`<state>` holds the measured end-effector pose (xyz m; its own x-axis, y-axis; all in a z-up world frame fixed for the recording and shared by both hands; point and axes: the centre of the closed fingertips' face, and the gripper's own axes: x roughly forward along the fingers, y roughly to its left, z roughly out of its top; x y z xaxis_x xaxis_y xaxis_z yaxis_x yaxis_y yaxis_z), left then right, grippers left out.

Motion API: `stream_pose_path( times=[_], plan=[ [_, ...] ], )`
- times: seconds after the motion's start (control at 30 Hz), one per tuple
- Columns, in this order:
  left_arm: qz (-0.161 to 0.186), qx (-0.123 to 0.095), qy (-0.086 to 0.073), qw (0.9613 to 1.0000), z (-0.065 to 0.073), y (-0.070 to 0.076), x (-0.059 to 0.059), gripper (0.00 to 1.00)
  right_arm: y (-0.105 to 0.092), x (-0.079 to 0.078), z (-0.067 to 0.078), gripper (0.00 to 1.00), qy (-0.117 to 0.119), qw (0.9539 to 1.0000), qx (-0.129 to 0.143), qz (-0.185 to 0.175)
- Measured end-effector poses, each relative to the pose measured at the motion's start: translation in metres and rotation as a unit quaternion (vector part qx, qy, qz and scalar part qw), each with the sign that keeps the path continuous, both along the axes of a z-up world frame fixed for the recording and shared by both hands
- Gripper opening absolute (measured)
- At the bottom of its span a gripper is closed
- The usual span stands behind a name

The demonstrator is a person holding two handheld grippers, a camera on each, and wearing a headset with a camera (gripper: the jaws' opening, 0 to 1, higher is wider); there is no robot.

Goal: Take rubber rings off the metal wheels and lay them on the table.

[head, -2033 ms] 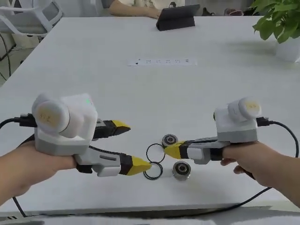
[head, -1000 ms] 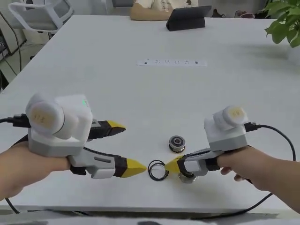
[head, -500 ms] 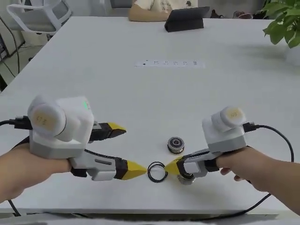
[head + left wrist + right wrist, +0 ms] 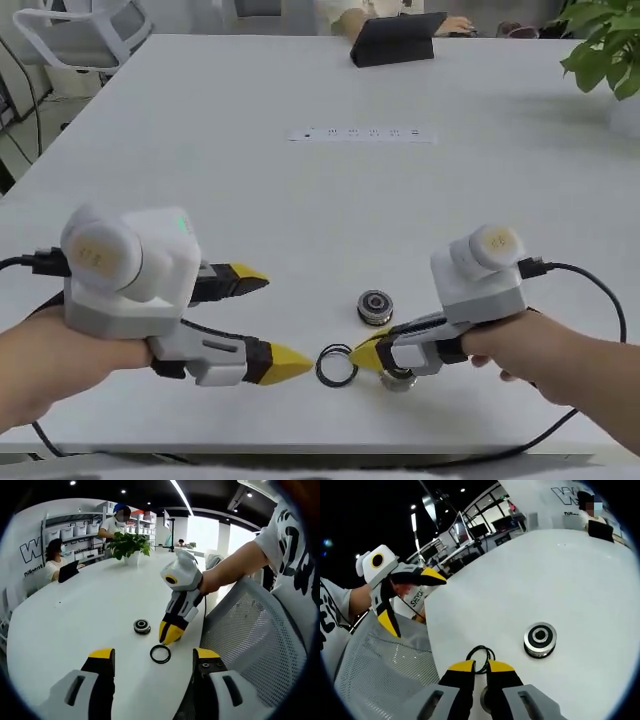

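now rings (image 4: 337,366) on table (image 4: 350,200); left claw (image 4: 287,323) wide, right claw (image 4: 358,353) closed

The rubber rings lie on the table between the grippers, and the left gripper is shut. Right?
No: the left gripper is open, as the left gripper view shows. The rubber rings do lie on the table between it and the right gripper.
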<state>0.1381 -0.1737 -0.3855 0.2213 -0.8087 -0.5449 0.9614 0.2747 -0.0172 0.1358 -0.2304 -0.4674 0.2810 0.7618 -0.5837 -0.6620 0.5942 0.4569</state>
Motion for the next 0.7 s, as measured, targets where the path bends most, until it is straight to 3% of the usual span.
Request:
stream_pose_path(
  times=[0.27, 0.7],
  plan=[
    [-0.001, 0.003, 0.002, 1.0, -0.001, 0.0, 0.001, 0.6, -0.003, 0.002, 0.0, 0.11, -0.019, 0.9997, -0.016, 0.008],
    [0.002, 0.005, 0.005, 1.0, -0.004, -0.002, 0.007, 0.6, -0.013, 0.014, 0.014, 0.15, -0.05, 0.9986, -0.005, -0.014]
  ],
)
